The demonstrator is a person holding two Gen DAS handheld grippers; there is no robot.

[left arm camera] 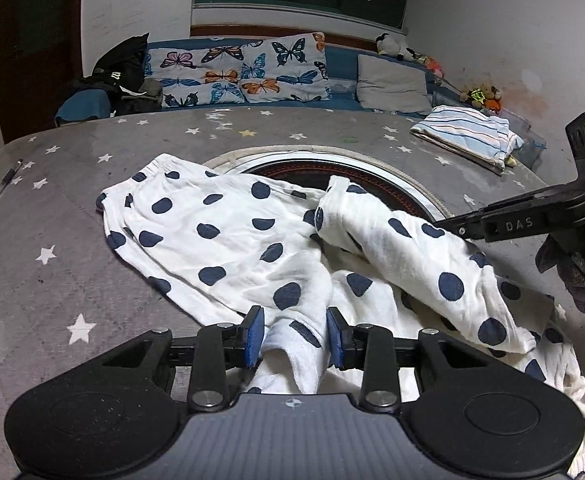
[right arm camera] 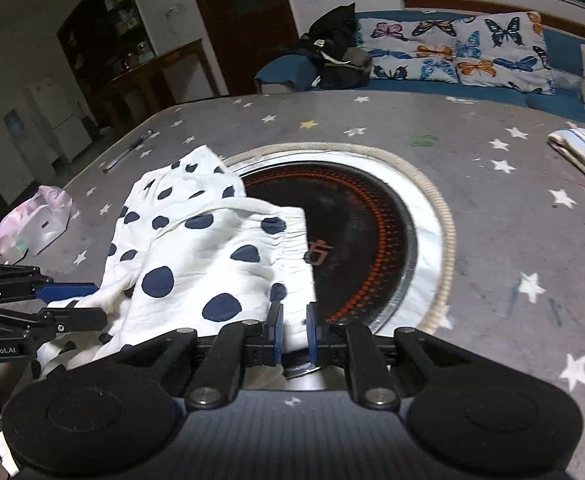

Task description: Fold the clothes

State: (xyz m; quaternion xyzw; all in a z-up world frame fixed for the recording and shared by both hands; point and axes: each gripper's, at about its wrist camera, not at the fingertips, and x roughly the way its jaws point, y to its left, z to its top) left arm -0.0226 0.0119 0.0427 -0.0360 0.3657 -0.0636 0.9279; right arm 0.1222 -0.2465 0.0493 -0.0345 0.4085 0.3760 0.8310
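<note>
The left gripper [left arm camera: 294, 334] points obliquely down; its blue pads clamp a bunched fold of the white cotton garment with navy polka dots [left arm camera: 228, 236]. The right gripper [right arm camera: 292, 330], also angled down, has narrowly parted jaws with the garment's hem between them; whether the pads press it cannot be told. The garment lies crumpled on the grey star-print tablecloth [left arm camera: 52, 216], overlapping the round black inset cooktop [right arm camera: 356, 232] from 9 o'clock. At 12 o'clock stands a blue sofa with butterfly-print cushions [left arm camera: 236, 68].
</note>
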